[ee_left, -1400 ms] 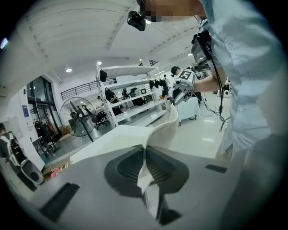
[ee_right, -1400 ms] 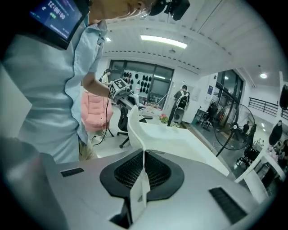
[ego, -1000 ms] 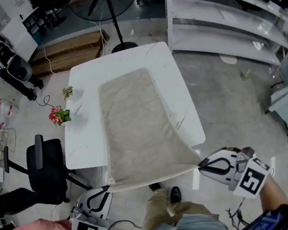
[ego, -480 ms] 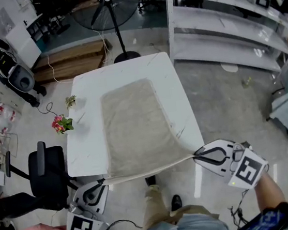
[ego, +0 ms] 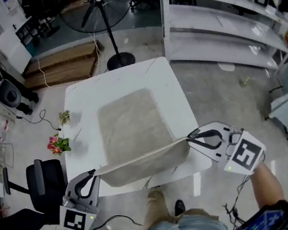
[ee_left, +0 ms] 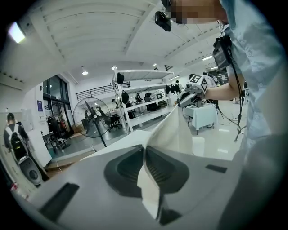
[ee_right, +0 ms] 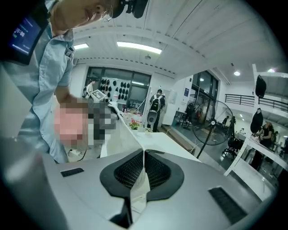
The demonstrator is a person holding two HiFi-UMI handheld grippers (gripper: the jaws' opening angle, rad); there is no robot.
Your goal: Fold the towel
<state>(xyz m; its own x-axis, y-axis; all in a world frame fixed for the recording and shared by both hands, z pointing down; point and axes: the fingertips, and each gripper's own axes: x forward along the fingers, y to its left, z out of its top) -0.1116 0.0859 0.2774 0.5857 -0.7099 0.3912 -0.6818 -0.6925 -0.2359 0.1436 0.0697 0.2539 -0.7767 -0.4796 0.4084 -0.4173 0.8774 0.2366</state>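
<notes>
A beige towel (ego: 132, 123) lies along the white table (ego: 80, 104), its near end lifted off the surface and stretched between my two grippers. My left gripper (ego: 94, 171) is shut on the towel's near left corner (ee_left: 150, 184). My right gripper (ego: 188, 137) is shut on the near right corner (ee_right: 140, 182). The raised edge (ego: 139, 157) hangs in a taut band above the table's near part, with the cloth sagging under it. In the left gripper view the towel runs across to the right gripper (ee_left: 182, 101).
A small bunch of pink flowers (ego: 56, 145) and a green sprig (ego: 64, 116) lie left of the table. A black office chair (ego: 44, 185) stands at the near left. A standing fan (ego: 102, 23) is beyond the table, white shelving (ego: 215, 19) to the right.
Both grippers have carried the towel's near edge forward and a little up, from off the table's near side to above its near part. The flat stretch of towel has shortened.
</notes>
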